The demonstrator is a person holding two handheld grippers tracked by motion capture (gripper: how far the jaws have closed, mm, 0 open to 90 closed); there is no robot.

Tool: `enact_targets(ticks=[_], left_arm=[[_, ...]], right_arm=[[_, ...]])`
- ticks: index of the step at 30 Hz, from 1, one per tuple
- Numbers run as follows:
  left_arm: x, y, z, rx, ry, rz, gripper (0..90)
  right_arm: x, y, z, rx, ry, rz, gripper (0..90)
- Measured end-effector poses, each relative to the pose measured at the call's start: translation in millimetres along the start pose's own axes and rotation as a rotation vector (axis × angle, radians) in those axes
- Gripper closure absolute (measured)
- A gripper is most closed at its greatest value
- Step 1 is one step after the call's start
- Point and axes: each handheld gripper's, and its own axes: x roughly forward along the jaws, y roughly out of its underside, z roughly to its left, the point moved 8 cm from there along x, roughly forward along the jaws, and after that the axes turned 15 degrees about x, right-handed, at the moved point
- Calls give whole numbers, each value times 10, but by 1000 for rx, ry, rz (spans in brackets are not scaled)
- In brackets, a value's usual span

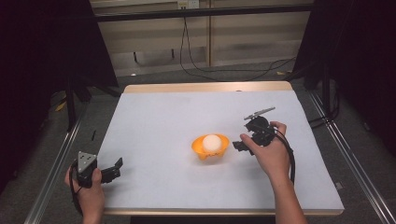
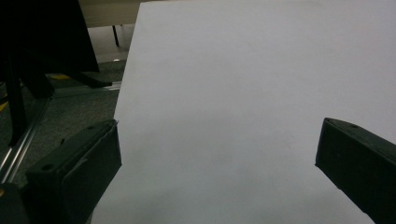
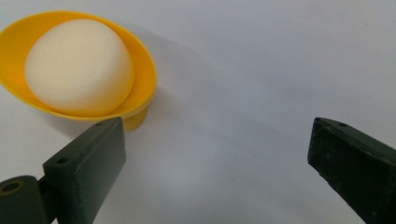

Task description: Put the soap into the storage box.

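High view puts your right gripper (image 1: 239,145) right of centre, jaws apart and pointing left at the orange bowl (image 1: 211,148), just beside its right rim but not touching it. The bowl sits mid-frame on the white table (image 1: 154,121), tilted toward you, with the white ball (image 1: 212,142) resting inside. Nothing is between your jaws, so the ball lies there free.

Right gripper view shows why the hand sits where it does: the bowl (image 3: 140,70) is at the upper left, the ball (image 3: 77,67) bulging above its rim, and both black jaws stand wide over bare table at the bottom of the frame. You look clear of the bowl, so a pull away should not drag it.

Your left gripper (image 1: 112,170) rests at the lower left of the high view, well apart from the bowl, jaws spread and empty. Left gripper view confirms it, with white table (image 2: 233,93) between the two jaws. Parked there, it keeps out of the working hand's way.
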Motion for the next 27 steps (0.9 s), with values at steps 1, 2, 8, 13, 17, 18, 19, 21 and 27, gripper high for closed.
enact_targets(ticks=[1,2,8,13,17,18,19,21,27], left_arm=[[0,0,0,1,0,0,0],[0,0,0,2,1,0,0],[-1,2,1,6,1,2,0],[-1,2,1,6,1,2,0],[-1,1,2,7,0,2,0],[-1,1,0,6,0,2,0],[0,1,1,7,-1,1,0],[-1,1,1,7,-1,1,0],[-1,1,-1,6,-2,1,0]], right_arm=[[-6,11,-22,2,1,-3,41],[-12,23,-43,9,2,-5,41],[-44,97,-167,23,4,-13,40],[-75,160,-285,38,15,-26,40],[-100,216,-373,50,26,-33,39],[-106,230,-397,52,30,-34,39],[-108,245,-415,58,27,-36,39],[-118,277,-463,66,35,-38,38],[-148,362,-585,78,41,-50,36]])
